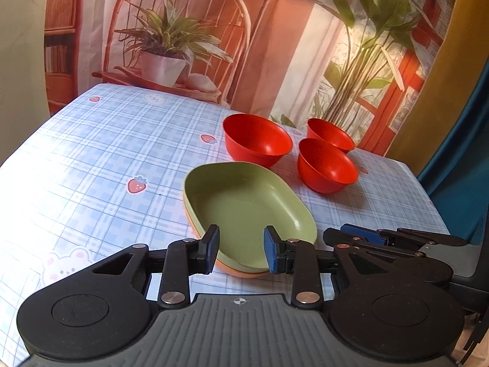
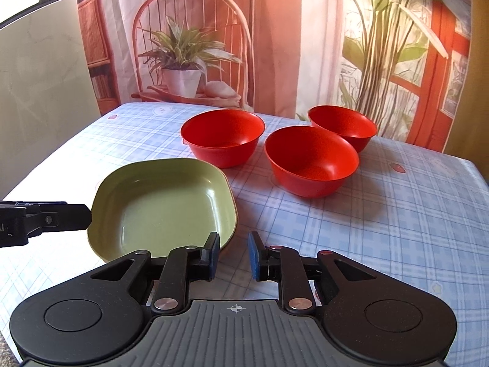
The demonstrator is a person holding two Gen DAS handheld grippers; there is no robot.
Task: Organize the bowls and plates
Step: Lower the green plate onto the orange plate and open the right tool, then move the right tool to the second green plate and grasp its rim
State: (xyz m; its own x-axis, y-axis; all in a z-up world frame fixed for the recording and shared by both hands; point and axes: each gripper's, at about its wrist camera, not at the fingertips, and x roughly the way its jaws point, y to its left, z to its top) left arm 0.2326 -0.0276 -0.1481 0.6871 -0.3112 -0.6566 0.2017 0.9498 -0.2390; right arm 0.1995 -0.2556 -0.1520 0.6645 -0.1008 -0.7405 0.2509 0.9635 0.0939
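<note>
The green plate is nested on an orange plate, of which only a rim shows beneath. The stack lies on the table, covered with a blue checked cloth, towards its near edge. Three red bowls stand upright behind the stack, nearer the far edge, close together.

Left gripper: jaws apart, one on each side of the green plate's near rim, pads not pressing it.

Right gripper: jaws apart, nothing between them; its left finger is just beside the stack's near right corner.
</note>
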